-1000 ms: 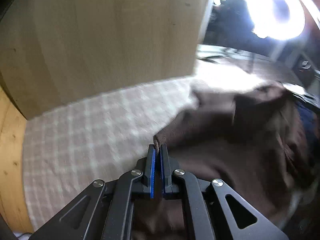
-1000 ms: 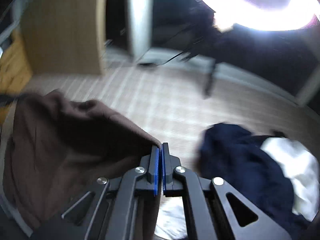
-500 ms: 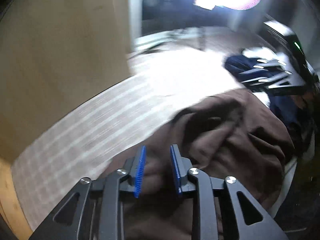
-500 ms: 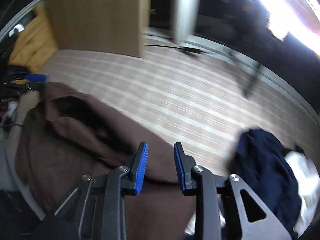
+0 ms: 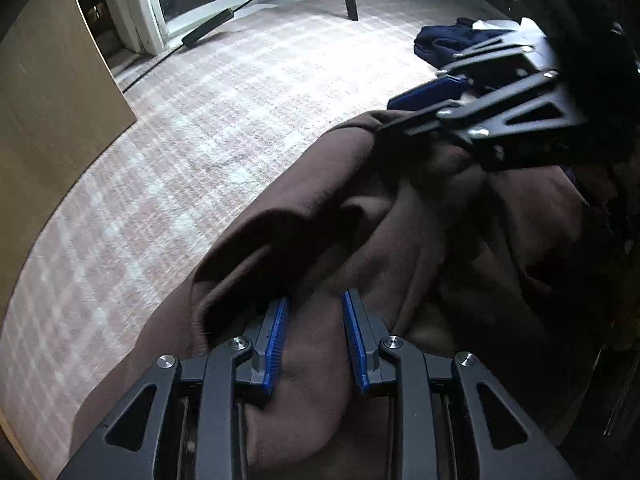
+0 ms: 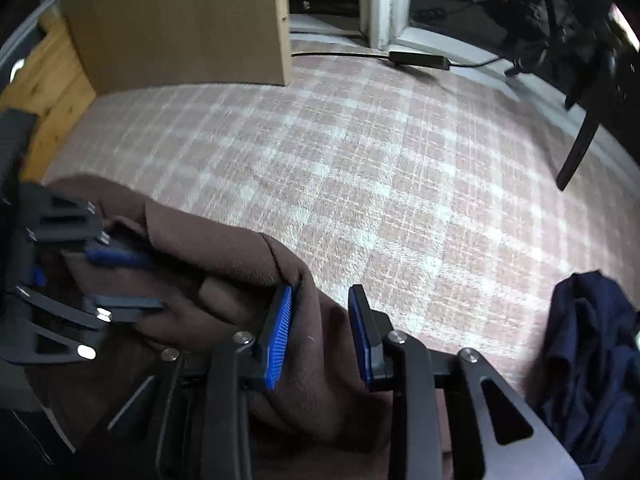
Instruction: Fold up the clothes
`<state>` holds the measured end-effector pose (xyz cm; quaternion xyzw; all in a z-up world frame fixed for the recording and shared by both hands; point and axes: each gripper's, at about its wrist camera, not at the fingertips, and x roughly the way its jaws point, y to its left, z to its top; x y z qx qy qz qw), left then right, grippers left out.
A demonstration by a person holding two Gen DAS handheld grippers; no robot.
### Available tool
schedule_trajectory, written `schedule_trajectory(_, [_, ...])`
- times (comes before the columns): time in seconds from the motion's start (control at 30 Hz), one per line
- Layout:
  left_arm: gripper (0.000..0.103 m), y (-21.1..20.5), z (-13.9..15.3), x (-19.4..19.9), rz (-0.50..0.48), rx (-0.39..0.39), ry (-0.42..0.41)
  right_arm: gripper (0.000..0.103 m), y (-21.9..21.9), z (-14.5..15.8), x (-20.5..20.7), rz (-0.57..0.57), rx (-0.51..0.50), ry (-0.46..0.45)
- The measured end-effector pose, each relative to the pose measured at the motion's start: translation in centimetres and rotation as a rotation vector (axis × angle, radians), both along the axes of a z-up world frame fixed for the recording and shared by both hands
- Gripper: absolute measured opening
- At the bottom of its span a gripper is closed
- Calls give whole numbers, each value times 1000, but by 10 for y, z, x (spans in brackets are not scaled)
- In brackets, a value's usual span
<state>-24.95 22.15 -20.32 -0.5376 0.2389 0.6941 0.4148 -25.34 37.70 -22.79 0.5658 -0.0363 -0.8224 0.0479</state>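
Observation:
A brown garment (image 5: pixel 400 232) lies crumpled on a pink checked carpet (image 5: pixel 240 100). My left gripper (image 5: pixel 314 304) points down onto it with its blue pads apart. A fold of the cloth lies between them, not pinched. In the right wrist view my right gripper (image 6: pixel 320 296) is open too, over the garment's (image 6: pixel 224 248) right edge, and the cloth brushes its left pad. Each gripper shows in the other's view: the right gripper (image 5: pixel 408 108) at the garment's far corner, the left gripper (image 6: pixel 148 280) at the left, open over the cloth.
A navy garment (image 6: pixel 588 344) with a white cloth (image 5: pixel 492 26) lies to the right on the carpet. A wooden cabinet panel (image 6: pixel 180 20) stands at the back left. A dark chair leg (image 6: pixel 576 152) and a black cable with its power brick (image 6: pixel 418 59) lie beyond.
Both grippers were shut on corners of the brown garment a second ago. They have let go, opened and sunk towards it. The garment now rests in a heap on the carpet.

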Motion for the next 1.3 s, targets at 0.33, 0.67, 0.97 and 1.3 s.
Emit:
schedule_trajectory(0.33, [29, 0, 20, 2, 35, 114, -92, 27, 0, 23, 41, 95, 70, 39])
schedule_trajectory(0.67, [6, 31, 17, 1, 52, 93, -98, 29, 20, 19, 72, 62, 66, 34])
schedule_trajectory(0.97, [4, -1, 109, 6, 28, 277, -27, 48, -2, 13, 76, 180, 158, 82])
schedule_trajectory(1.3, [13, -26, 131, -99, 304, 105, 276, 38, 50, 13, 14, -67, 251, 37])
